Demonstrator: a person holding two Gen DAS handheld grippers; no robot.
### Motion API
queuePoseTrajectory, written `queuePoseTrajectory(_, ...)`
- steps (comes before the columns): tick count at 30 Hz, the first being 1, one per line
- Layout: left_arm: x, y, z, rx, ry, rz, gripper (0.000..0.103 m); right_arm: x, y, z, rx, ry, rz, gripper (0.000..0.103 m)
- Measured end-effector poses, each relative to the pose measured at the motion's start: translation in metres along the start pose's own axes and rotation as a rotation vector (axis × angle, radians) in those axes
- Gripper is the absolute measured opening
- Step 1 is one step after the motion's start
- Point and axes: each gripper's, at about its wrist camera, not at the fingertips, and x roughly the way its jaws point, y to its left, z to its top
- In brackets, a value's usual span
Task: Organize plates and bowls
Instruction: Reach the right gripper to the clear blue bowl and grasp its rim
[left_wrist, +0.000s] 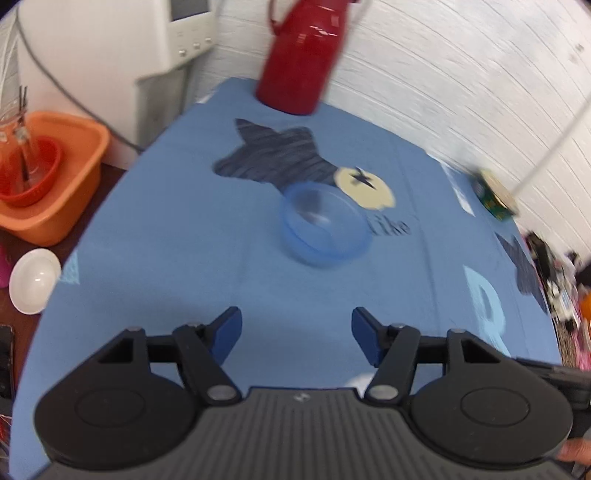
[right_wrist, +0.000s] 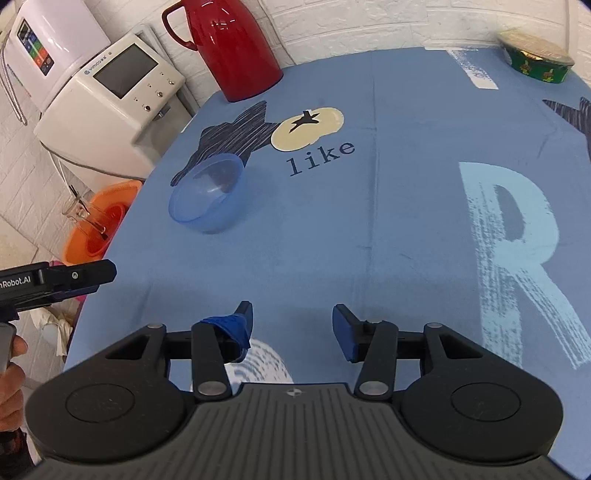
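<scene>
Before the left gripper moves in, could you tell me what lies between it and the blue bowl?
Nothing: in the left wrist view, only bare blue tablecloth separates the open left gripper from the blue bowl.

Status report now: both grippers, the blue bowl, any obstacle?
Left gripper open, empty. Right gripper open, empty. Blue bowl alone on the blue tablecloth, ahead of both, untouched. Nothing between grippers and bowl.
</scene>
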Motion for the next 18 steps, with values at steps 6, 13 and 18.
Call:
queuePoseTrajectory(6,0.038,0.012,0.043,-0.058,0.013,0.023,0.064,0.039,0.027,0.049,-0.013,-0.042,0.043,0.034)
queuePoseTrajectory(13,0.093,-0.001,0.063,-0.030,0.039,0.064,0.065,0.090,0.060,0.089,-0.196,-0.068,-0.055,0.035)
queuePoseTrajectory(18,0.120,0.006,0.065,-0.036,0.052,0.108,0.065,0.114,0.059,0.096,-0.247,-0.042,-0.090,0.035)
